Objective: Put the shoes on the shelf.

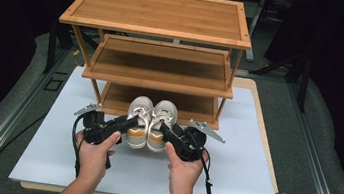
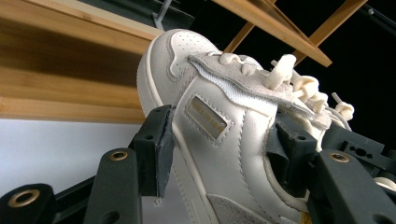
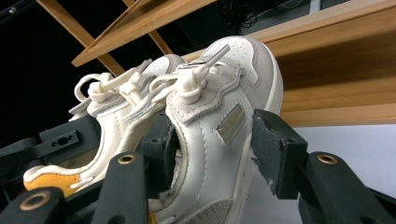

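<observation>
While both shoes hung gripped at six o'clock of the wooden rack (image 1: 156, 17), needed even, level carrying toward the bottom shelf (image 1: 118, 101). Left gripper (image 1: 129, 121) pinched the left shoe (image 1: 138, 120) across its side wall and collar; right gripper (image 1: 166, 130) likewise clamped the right shoe (image 1: 162, 124). Best kept toes forward, heels together, clearing the middle shelf (image 1: 160, 65).

Grey floor (image 1: 322, 147), dark surroundings, wooden-edged table (image 1: 272, 165)

Appearing as a lab or recording studio: black curtains (image 1: 16, 1) enclosing, metal frame rails (image 1: 17, 107) flanking a white-topped table (image 1: 229, 180), bamboo shoe rack (image 1: 158, 14) standing staged.
</observation>
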A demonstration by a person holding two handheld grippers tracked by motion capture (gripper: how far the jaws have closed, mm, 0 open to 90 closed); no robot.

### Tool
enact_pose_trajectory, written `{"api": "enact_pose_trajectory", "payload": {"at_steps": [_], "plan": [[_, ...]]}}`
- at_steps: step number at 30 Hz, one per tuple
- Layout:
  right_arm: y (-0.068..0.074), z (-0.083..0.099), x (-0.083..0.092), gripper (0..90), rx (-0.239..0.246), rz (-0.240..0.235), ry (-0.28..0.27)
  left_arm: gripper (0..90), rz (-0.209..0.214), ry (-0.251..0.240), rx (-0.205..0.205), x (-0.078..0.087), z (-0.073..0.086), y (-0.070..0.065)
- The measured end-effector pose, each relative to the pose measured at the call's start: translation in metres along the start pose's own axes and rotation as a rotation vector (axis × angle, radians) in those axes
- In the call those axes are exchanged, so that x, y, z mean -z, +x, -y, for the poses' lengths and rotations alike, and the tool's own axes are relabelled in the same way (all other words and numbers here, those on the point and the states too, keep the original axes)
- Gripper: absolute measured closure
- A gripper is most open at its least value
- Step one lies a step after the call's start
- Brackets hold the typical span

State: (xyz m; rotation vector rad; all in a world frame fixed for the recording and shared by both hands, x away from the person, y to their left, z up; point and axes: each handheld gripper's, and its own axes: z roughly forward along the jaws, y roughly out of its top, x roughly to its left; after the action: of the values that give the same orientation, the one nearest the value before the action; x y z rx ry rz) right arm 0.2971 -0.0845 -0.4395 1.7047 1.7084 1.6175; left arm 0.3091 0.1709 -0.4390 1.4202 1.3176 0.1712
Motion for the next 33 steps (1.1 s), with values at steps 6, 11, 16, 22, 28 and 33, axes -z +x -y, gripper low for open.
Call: {"api": "enact_pose_trajectory", "payload": {"at_steps": [6,11,16,22,28,33], "plan": [[0.005,-0.008,0.005,51.3,0.009,-0.002,-0.006,47.0,0.014,-0.005,0.002,0.005,-0.005,-0.004],[0.012,-0.014,0.01,51.3,0.034,0.009,-0.01,47.1,0.017,-0.014,-0.006,0.01,-0.009,-0.009],[0.019,-0.019,0.014,51.3,0.046,0.006,-0.02,47.1,0.017,-0.023,-0.019,0.015,-0.015,-0.013],[0.023,-0.024,0.015,51.3,0.051,0.003,-0.019,47.1,0.011,-0.027,-0.024,0.018,-0.021,-0.016],[0.027,-0.03,0.018,51.3,0.062,0.0,-0.027,47.1,0.02,-0.038,-0.032,0.02,-0.027,-0.02],[0.028,-0.037,0.019,51.3,0.075,0.01,-0.023,47.1,0.021,-0.036,-0.04,0.018,-0.033,-0.024]]}}
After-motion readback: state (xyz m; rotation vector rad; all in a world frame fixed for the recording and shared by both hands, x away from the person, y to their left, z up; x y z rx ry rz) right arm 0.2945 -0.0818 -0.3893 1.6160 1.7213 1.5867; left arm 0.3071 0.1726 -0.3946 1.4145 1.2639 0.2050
